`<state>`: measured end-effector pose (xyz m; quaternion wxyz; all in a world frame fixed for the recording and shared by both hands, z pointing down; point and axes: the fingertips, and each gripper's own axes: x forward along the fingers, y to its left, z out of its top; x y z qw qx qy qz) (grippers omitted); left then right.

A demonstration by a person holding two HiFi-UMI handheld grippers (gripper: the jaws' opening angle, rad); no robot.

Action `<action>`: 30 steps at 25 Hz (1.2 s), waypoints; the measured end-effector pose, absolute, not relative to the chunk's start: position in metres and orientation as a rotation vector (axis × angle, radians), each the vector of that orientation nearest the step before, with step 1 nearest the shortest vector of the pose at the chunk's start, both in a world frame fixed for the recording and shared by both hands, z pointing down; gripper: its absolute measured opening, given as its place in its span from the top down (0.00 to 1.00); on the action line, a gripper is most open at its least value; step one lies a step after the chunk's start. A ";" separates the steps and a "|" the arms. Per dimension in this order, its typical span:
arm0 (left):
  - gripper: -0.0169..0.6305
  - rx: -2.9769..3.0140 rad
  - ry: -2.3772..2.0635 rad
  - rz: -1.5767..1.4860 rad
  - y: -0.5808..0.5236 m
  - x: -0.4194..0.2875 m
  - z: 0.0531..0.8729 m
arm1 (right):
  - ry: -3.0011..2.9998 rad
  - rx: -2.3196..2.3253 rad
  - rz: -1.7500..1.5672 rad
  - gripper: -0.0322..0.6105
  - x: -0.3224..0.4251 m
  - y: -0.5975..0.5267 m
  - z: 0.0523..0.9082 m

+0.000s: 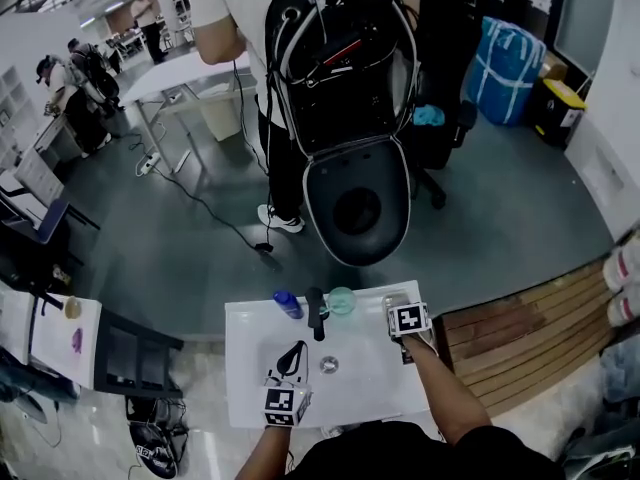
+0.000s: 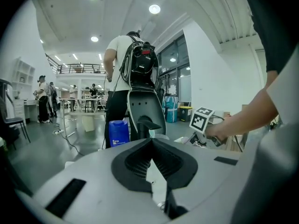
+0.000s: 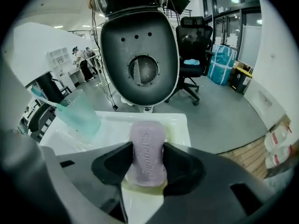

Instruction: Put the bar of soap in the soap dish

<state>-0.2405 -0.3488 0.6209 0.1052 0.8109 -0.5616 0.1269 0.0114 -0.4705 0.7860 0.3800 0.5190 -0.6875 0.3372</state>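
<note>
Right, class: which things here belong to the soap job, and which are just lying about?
Job: bar of soap, soap dish, right claw gripping the soap.
Lying about: blue bottle, green cup, tap, left claw, shut and empty.

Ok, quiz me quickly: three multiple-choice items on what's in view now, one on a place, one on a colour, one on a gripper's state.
1. Where on the white basin does the translucent teal plastic cup stand?
A. at its far edge, just right of the black faucet
B. at its near edge
C. in its middle

2. What colour is the oblong bar of soap?
A. bright green
B. pale purple
C. black

3. How does the left gripper stand?
A. jaws far apart
B. shut on the soap
C. jaws together, nothing between

Answers:
1 A: the head view shows the cup beside the faucet at the far edge.
2 B: the right gripper view shows it lilac, clamped in the right gripper.
3 C: the left gripper view shows the jaw tips meeting with nothing between them.
</note>
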 end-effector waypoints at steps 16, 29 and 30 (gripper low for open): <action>0.95 2.386 -1.645 0.371 -0.349 -0.237 0.622 | -1.823 1.430 0.791 0.64 0.009 -0.484 0.765; 0.95 2.446 -1.638 0.342 -0.345 -0.226 0.602 | -2.218 1.553 0.431 0.88 -0.005 -0.455 0.628; 0.95 2.458 -1.638 0.342 -0.344 -0.225 0.599 | -2.248 1.557 0.387 0.89 -0.007 -0.450 0.616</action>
